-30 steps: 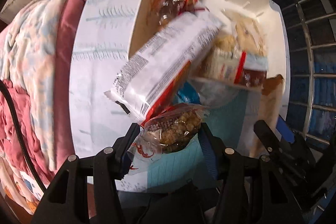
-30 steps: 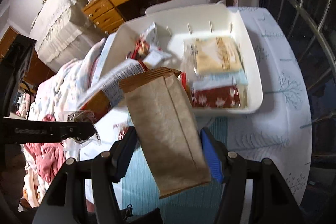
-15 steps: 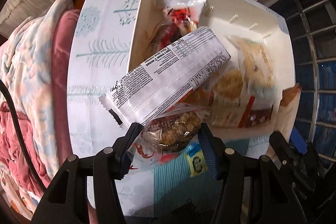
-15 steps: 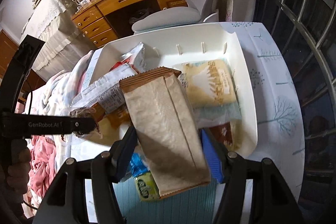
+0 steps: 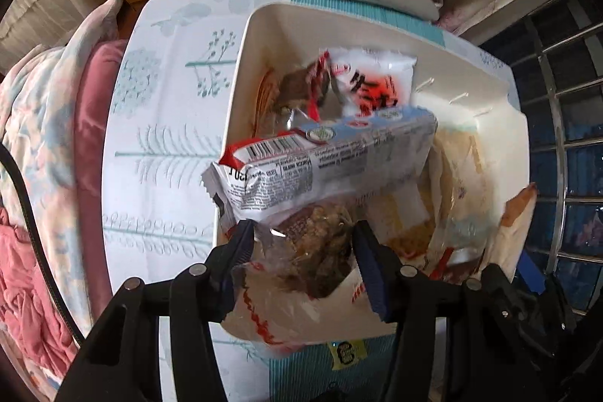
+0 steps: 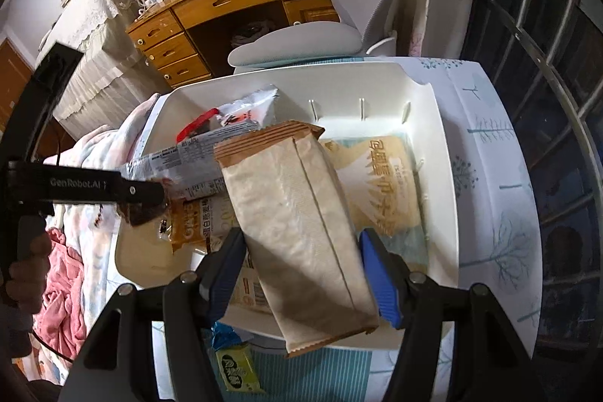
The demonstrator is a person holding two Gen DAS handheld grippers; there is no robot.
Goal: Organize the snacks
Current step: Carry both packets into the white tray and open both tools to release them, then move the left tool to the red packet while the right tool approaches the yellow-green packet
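Left gripper (image 5: 301, 247) with clear granola bag (image 5: 312, 251) now farther forward over white bin (image 5: 377, 36): bag hangs above bin's near edge, no longer over teal mat. Long white packet (image 5: 320, 164) twisted, barcode end now facing camera (still riding on top of bag). Right gripper (image 6: 301, 266) with brown paper bag (image 6: 297, 221) also advanced: bag now covers bin's middle instead of hanging short of it. Small green-yellow sachet (image 6: 237, 370) now visible on mat below gripper.
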